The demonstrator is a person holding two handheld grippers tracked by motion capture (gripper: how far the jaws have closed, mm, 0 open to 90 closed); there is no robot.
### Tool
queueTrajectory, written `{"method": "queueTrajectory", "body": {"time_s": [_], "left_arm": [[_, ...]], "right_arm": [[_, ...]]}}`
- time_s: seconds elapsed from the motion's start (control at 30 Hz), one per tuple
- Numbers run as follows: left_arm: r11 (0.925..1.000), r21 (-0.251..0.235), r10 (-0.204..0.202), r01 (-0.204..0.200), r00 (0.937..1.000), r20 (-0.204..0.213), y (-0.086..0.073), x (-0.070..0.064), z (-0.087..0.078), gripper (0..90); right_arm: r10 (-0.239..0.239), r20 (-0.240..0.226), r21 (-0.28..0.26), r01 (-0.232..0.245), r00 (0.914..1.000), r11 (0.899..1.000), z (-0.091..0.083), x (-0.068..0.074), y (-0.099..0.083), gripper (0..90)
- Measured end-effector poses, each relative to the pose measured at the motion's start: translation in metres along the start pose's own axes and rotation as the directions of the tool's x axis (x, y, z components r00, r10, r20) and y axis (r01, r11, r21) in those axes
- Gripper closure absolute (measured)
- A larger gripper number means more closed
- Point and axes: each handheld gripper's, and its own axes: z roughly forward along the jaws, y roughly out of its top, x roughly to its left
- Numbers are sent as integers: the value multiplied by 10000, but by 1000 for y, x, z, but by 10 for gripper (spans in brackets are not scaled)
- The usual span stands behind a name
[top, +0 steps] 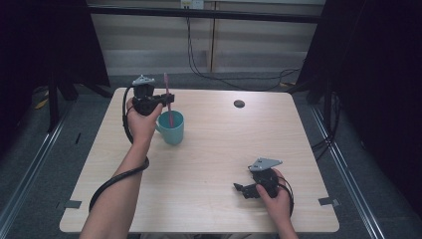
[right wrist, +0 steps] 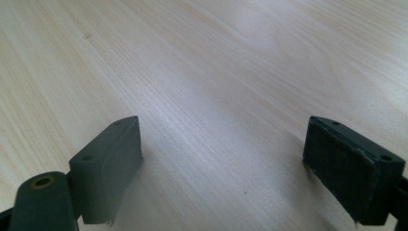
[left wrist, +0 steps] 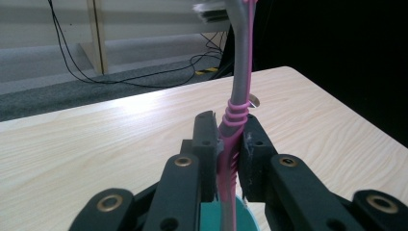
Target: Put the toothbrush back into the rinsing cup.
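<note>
One toothbrush (left wrist: 234, 139) stands upright in my left tongs (left wrist: 230, 144), clamped mid-handle so its lower end stays inside the teal cup (top: 172, 128) on the worktop (top: 219, 149). My right tongs (right wrist: 221, 173) rest apart, empty, low over bare wood.

The toothbrush (top: 168, 102) is pink and grey, with a thin handle. It stands almost upright in the upper left of the high view, its lower end inside the teal cup (top: 172, 128), and its bristle head is at the top.
</note>
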Motion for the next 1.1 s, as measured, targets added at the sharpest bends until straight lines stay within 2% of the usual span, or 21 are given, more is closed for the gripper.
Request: {"method": "queueTrajectory", "body": {"time_s": [0.13,0.57,0.77,1.1], "left_arm": [[9998,130,159,-158,9998,-92,-5,-2,3,800],[9996,157,231,-227,9993,-280,-19,-5,12,799],[9991,217,384,-378,9989,-282,-25,-6,16,796],[9980,592,256,-241,9994,-252,-36,-5,22,797]], "right_arm": [[-36,-22,-8,36,10000,10000,0,0,0,128],[-62,-50,-2,62,10000,10000,0,1,0,129],[-65,-46,-20,64,10000,10000,0,1,0,129],[-81,-71,-3,81,9999,10000,-1,1,0,128]]}}
